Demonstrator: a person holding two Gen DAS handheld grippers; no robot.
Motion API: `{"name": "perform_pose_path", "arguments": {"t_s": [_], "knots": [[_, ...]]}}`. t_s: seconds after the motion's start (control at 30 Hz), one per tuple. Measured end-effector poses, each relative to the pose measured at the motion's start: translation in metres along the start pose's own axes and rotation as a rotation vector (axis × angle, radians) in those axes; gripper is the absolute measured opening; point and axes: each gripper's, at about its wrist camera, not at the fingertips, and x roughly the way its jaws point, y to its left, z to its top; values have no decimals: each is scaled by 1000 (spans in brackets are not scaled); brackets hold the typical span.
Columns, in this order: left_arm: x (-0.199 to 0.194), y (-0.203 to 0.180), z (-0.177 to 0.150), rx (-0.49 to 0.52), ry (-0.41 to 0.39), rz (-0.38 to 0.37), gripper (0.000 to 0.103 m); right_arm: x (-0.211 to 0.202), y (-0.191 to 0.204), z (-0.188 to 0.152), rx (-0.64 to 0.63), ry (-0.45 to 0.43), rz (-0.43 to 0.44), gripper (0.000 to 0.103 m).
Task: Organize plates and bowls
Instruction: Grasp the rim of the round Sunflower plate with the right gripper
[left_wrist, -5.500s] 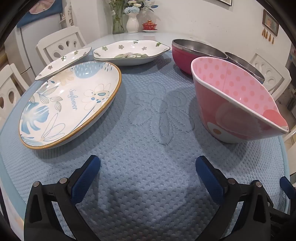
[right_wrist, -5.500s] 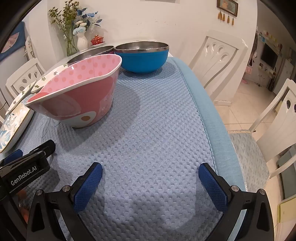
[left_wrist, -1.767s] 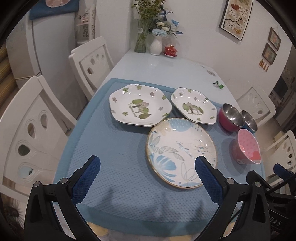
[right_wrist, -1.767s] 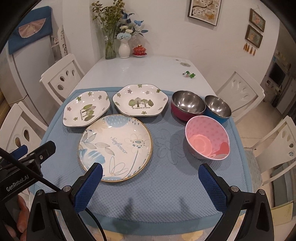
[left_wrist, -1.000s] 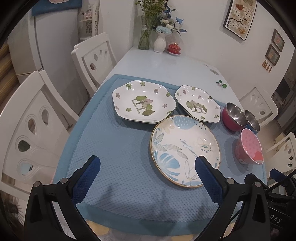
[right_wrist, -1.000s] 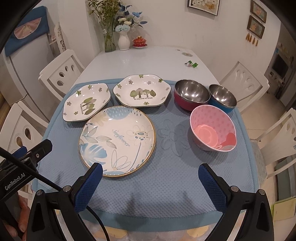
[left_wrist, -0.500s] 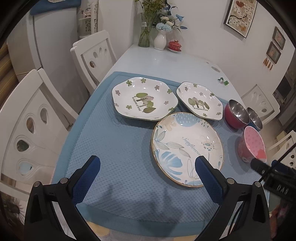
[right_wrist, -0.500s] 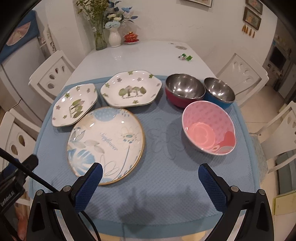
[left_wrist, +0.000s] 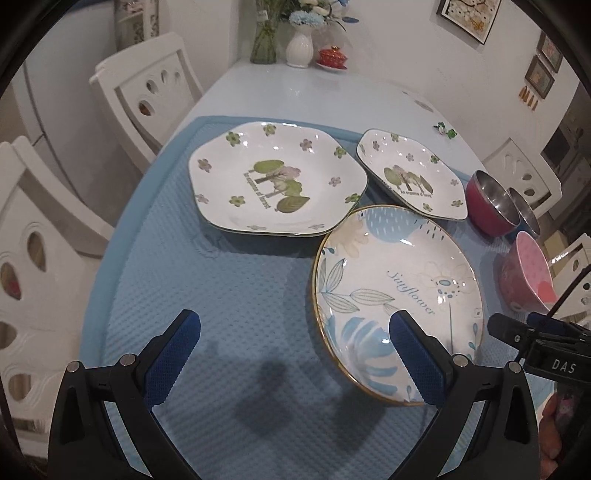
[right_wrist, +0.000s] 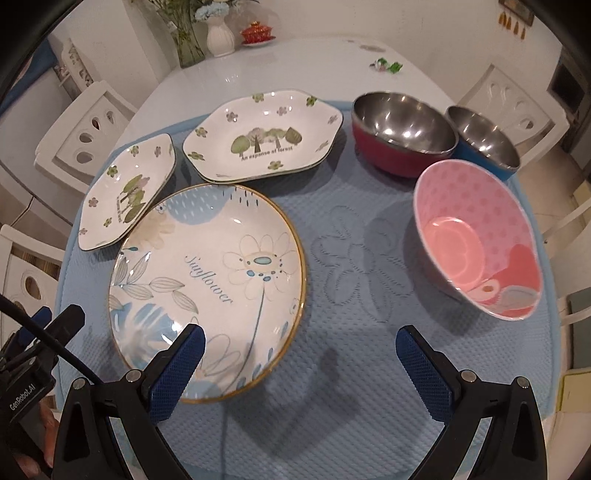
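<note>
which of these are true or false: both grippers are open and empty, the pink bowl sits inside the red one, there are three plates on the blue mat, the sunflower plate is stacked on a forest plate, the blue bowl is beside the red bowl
1. Both grippers are open and empty. True: left gripper and right gripper hold nothing.
2. The pink bowl sits inside the red bowl. False: it stands alone on the blue mat.
3. Three plates lie on the mat. True.
4. The sunflower plate is stacked on a forest plate. False: it lies on the mat itself.
5. The blue bowl is beside the red bowl. True.
</note>
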Motion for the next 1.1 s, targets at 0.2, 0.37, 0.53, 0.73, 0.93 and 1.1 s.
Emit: {"name": "perform_pose_path", "arguments": {"t_s": [0.2, 0.37, 0.53, 0.73, 0.93, 1.1], "knots": [[31, 5, 5, -20, 45, -38, 101, 31, 6, 12, 6, 39, -10, 103], [51, 4, 8, -10, 72, -51, 94, 45, 9, 23, 4, 40, -17, 102], [66, 2, 8, -9, 100, -70, 81, 56, 13, 29, -20, 34, -19, 81], [67, -4, 10, 28, 86, -77, 63, 64, 4, 34, -9, 17, 36, 60], [68, -14, 9, 66, 90, -96, 44, 65, 6, 38, -52, 26, 125, 51], [65, -37, -1, 155, 69, -89, 46, 66, 17, 39, -115, 28, 136, 51]]}}
